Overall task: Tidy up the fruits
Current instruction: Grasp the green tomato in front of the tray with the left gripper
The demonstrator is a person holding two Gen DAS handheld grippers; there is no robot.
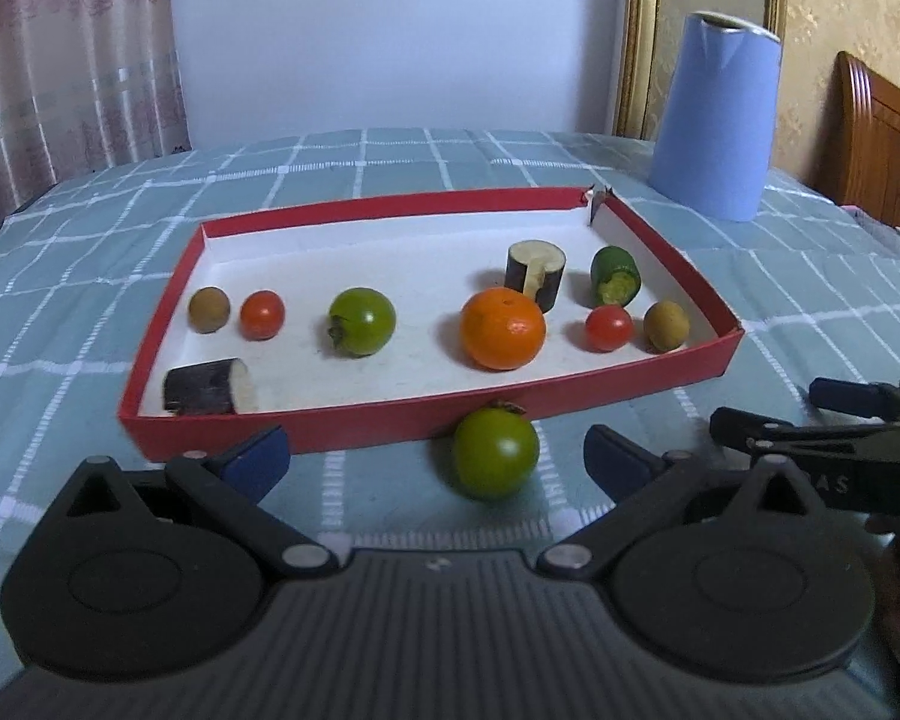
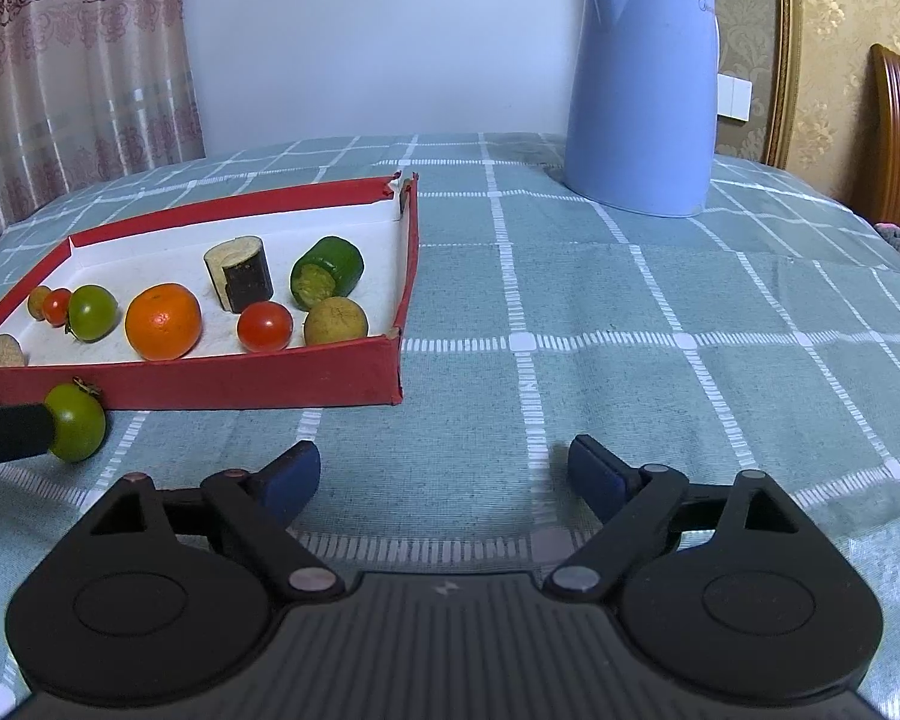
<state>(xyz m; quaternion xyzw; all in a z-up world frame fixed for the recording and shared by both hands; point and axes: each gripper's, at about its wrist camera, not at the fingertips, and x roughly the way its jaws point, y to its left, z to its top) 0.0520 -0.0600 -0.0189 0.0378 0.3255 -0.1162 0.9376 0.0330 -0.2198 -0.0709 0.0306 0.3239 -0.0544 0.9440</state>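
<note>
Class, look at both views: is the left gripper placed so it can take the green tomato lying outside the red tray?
Probably yes. The left gripper is open, and the green tomato lies on the cloth between its fingers, with only the red tray wall behind it.

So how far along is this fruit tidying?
Mostly done, it seems. The red tray already holds nine pieces, among them an orange, a green tomato and two red tomatoes. One green tomato lies on the cloth against the tray's front wall. The left tongs are open around it, not gripping. The right tongs are open and empty.
</note>
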